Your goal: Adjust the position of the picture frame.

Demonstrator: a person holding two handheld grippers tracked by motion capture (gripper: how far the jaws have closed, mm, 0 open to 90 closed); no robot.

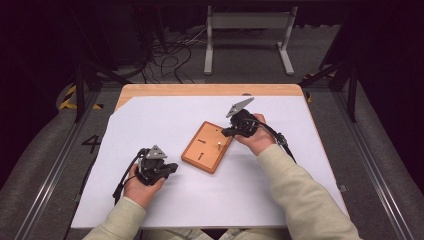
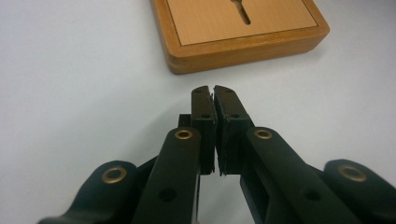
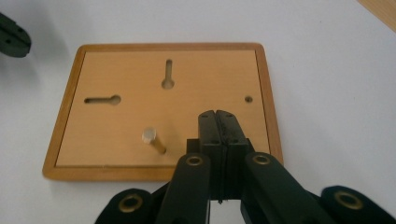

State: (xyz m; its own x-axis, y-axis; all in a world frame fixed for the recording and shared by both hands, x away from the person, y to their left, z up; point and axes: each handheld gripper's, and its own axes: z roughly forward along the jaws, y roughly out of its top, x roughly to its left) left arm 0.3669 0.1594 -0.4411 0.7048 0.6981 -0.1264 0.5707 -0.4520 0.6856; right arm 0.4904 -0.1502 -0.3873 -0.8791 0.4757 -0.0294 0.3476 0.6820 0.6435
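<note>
A flat wooden board [image 1: 200, 150] with a raised rim lies at the middle of the white sheet [image 1: 150, 115]. Two keyhole slots [image 3: 167, 74] are cut into it, along with a small round hole [image 3: 248, 99]. A short brass peg [image 3: 153, 139] stands up from it. My right gripper [image 1: 227, 132] hovers over the board's right edge, its jaws shut [image 3: 215, 114] with nothing between them, just right of the peg. My left gripper [image 1: 171, 167] rests low on the sheet, left of the board's near corner [image 2: 243, 46]. Its jaws are shut [image 2: 214, 91] and empty, pointing at the board.
The white sheet covers most of a wooden table [image 1: 210, 90]. Metal rails run along both sides of the table. A white metal stand [image 1: 247, 22] and loose cables [image 1: 170, 55] lie on the floor beyond it. My left gripper's tip [image 3: 11, 37] shows past the board.
</note>
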